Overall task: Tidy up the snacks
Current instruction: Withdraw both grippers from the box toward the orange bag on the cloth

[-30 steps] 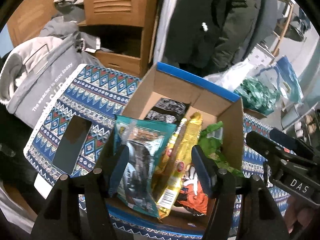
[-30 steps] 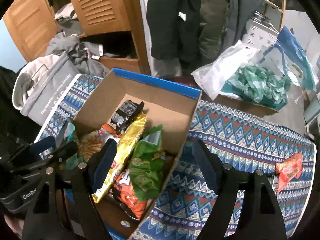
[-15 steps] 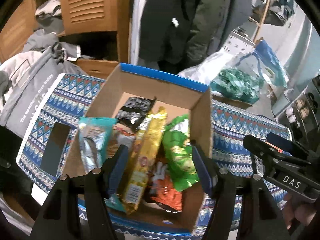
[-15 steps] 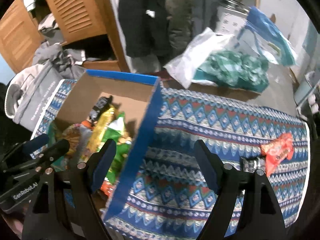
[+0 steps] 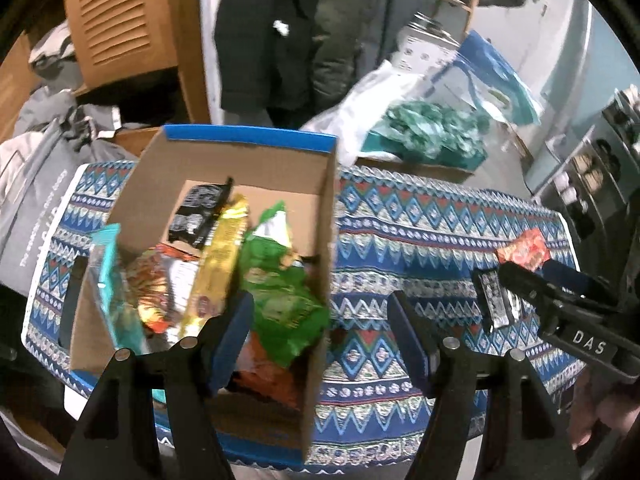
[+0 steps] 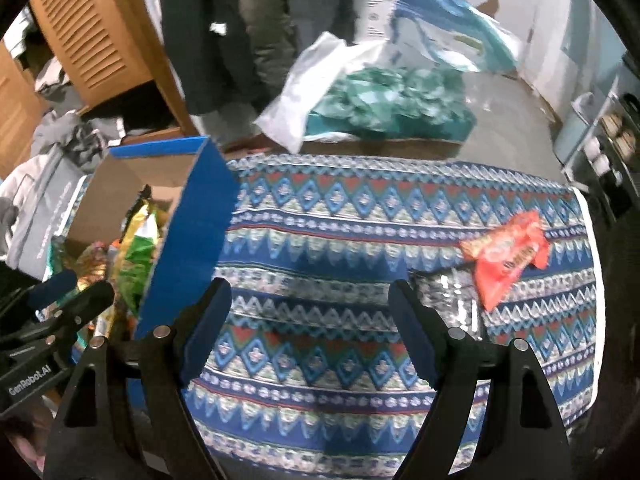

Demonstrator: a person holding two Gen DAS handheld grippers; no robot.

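Patterned cloth (image 6: pixel 320 240) under right gripper (image 6: pixel 310 320), jaws open, empty; orange snack packet (image 6: pixel 506 254) beyond right jaw.

patterned tablecloth (image 6: pixel 360 240), cardboard box (image 5: pixel 224 160) at left, orange packet (image 6: pixel 506 256), silver packet (image 6: pixel 452 296)

Cardboard box (image 5: pixel 256 168): one is counted on the worktop (image 5: pixel 420 240).
Snack packets in the box: six can be made out: one teal (image 5: pixel 110 280), one black (image 5: pixel 198 216), one gold (image 5: pixel 220 264), one green (image 5: pixel 280 292), one orange at the near end (image 5: pixel 272 376), one red-and-yellow (image 5: pixel 150 292); more may be hidden beneath.
Snack packets loose on the worktop: two are counted, one orange-red (image 6: pixel 506 252) and one dark, shiny (image 6: pixel 452 300).
Tools: two are seen, a left tool (image 5: pixel 320 340) and a right tool (image 6: pixel 310 330).
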